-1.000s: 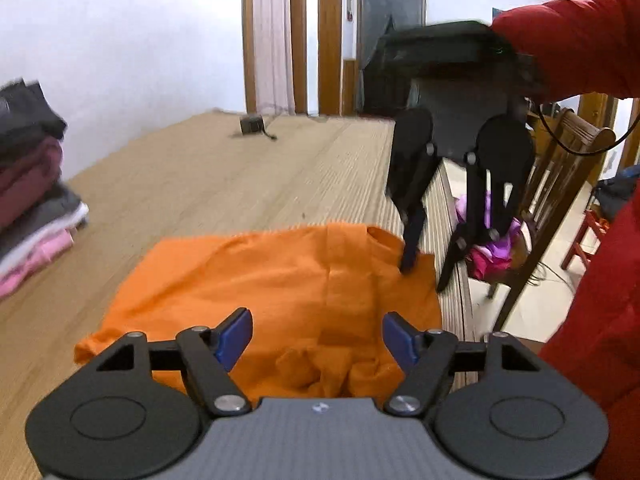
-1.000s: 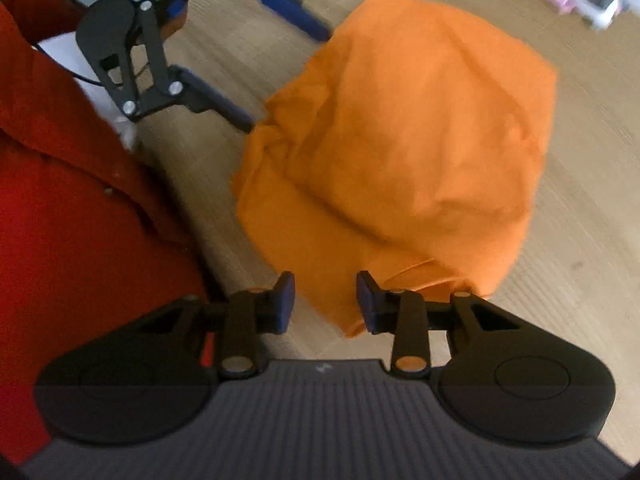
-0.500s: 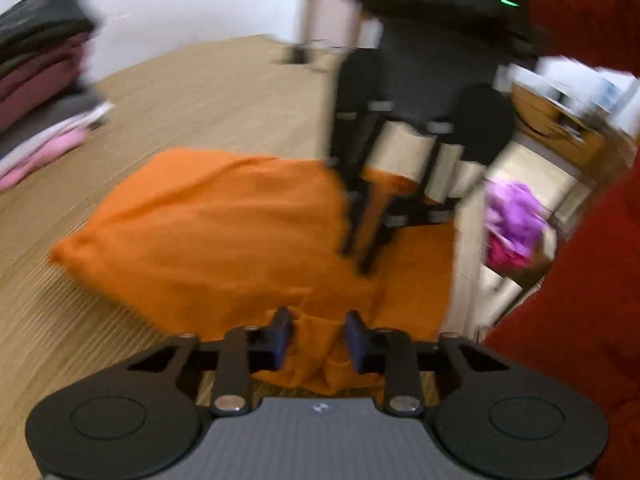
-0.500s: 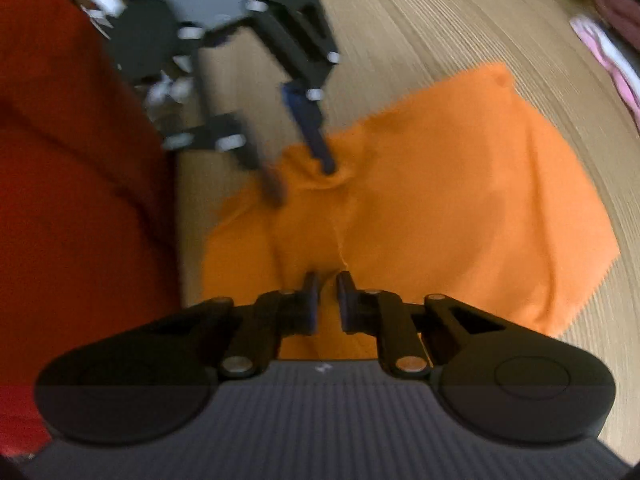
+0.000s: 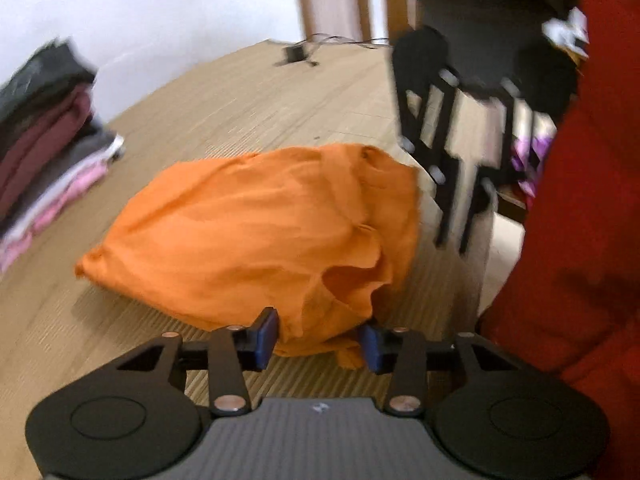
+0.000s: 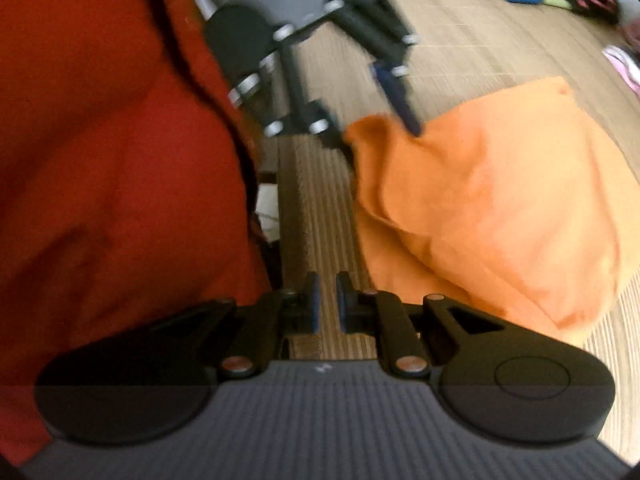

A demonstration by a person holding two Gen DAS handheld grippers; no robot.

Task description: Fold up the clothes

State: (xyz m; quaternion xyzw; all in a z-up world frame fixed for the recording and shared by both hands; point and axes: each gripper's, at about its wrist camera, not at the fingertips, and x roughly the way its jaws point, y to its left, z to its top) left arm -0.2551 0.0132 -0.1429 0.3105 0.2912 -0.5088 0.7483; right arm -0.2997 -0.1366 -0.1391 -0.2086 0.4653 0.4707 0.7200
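Orange cloth [image 5: 248, 232] is lying in a soft, puffy heap on the woven mat [image 5: 248, 104], close to the mat's edge where the person in the red coat [image 5: 580, 220] is standing. It is a shirt or top, but I cannot tell which part is a sleeve and which is the neck. It is looking wrinkled and bunched, not flat at all, with one corner sticking out to the side and a loose flap hanging open at the front.

The left gripper [image 5: 318, 336] is sitting right at the near edge of the cloth. Its jaws are spread, and a bunch of cloth is lying between them, not squeezed. The right gripper [image 6: 327, 300] is hanging over bare mat just beside the cloth, with its jaws almost pressed together and nothing in them.

Here is what I think could be going wrong. If the left jaws are closing on that thick bunch, they may be grabbing many layers at once, so the shirt will be lifting as a lump and not opening out. The right jaws are next to the cloth, not on it, so they may be pinching only air. The heap is also sitting near the mat's edge, so a hard pull could be dragging it off. The pictures are blurry, so things are moving fast, and that makes missing easier.
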